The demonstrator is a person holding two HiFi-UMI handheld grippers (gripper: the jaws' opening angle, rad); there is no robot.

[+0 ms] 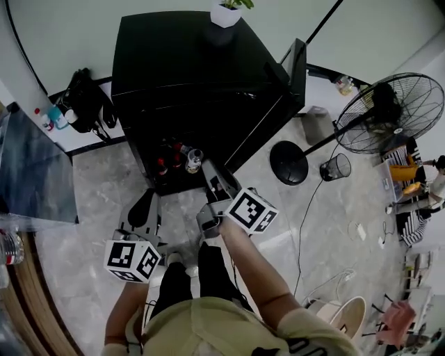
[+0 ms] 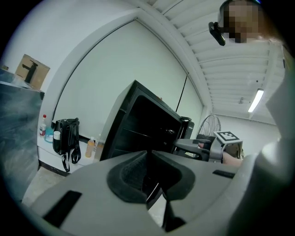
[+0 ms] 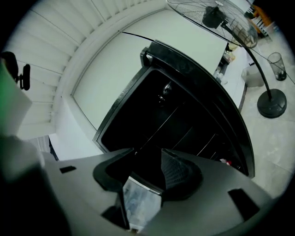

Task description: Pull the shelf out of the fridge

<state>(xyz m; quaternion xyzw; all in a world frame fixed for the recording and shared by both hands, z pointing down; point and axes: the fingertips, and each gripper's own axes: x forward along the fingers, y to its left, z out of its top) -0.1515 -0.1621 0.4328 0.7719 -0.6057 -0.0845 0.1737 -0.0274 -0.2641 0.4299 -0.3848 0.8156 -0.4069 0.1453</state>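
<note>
Head view: boxy glossy-black fridge (image 1: pixel 182 66) on marbled floor (image 1: pixel 104 188).

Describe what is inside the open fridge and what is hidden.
Bottles stand low inside the fridge, some with red tops. Shelf edges cross the dark interior; whatever rests on them is lost in shadow.

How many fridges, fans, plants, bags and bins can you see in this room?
Fridge: 1
Fan: 1
Potted plant: 1
Black bag: 1
Wire bin: 1
Total: 5
</note>
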